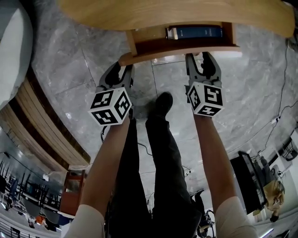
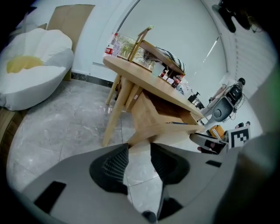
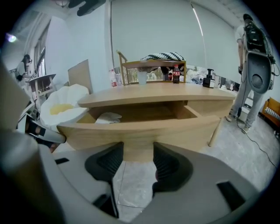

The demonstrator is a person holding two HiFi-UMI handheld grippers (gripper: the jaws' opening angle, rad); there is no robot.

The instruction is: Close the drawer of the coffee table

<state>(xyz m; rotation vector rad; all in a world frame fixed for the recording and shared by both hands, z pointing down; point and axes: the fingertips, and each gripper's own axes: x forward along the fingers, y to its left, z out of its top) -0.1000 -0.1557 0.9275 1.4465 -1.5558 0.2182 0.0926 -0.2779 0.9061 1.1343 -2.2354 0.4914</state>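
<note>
The wooden coffee table (image 1: 177, 14) fills the top of the head view, its drawer (image 1: 179, 49) pulled out toward me with a blue book (image 1: 194, 32) inside. My right gripper (image 1: 199, 56) is open with its tips at the drawer's front panel (image 3: 140, 129); a low part of the panel's edge shows between the open jaws. My left gripper (image 1: 124, 69) is open with nothing between its fingers, just short of the drawer's left corner (image 2: 175, 129). In the right gripper view a white cloth (image 3: 108, 117) lies in the drawer. Both gripper views show grey floor between the jaws (image 2: 139, 148) (image 3: 138, 148).
A white bean-bag chair (image 2: 35, 65) sits on the marble floor left of the table. Bottles (image 3: 176, 73) and a wooden rack stand on the tabletop. My shoe (image 1: 163, 103) is on the floor between the grippers. An exercise machine (image 3: 256, 74) stands at the right.
</note>
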